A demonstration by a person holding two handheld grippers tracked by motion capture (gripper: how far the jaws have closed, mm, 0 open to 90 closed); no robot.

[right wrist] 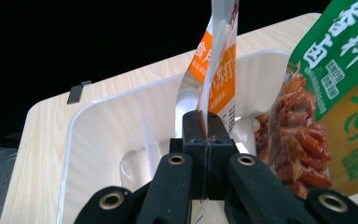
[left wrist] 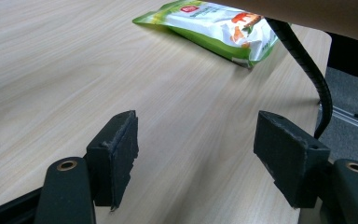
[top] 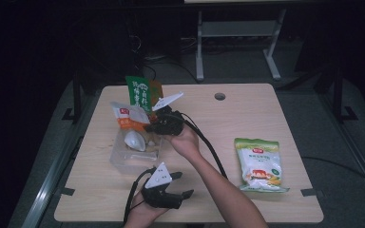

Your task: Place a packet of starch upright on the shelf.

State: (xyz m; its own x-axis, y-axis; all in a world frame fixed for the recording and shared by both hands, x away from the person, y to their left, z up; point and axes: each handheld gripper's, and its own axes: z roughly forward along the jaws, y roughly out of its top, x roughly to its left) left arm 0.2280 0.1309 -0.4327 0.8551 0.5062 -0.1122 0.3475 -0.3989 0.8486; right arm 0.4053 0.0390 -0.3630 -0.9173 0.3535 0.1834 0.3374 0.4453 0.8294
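Note:
My right gripper [right wrist: 204, 126] is shut on the lower edge of an orange and white packet [right wrist: 216, 70], which stands upright in a clear plastic bin [right wrist: 98, 135]. A green packet of red-brown snack [right wrist: 328, 88] leans in the bin just to its right. From above, the right gripper [top: 153, 127] reaches across to the bin [top: 119, 159] at the table's left, with the orange packet [top: 125, 116] and the green one [top: 139, 91] rising behind it. My left gripper [top: 183, 184] rests open near the front edge, its jaws [left wrist: 196, 154] wide apart over bare wood.
A green and white food packet [top: 260, 164] lies flat on the right side of the table [top: 247, 114]; the left gripper view has it [left wrist: 214, 23] ahead of the jaws. The right gripper's black cable [top: 211, 147] runs along the forearm. A round hole [top: 219, 96] is near the far edge.

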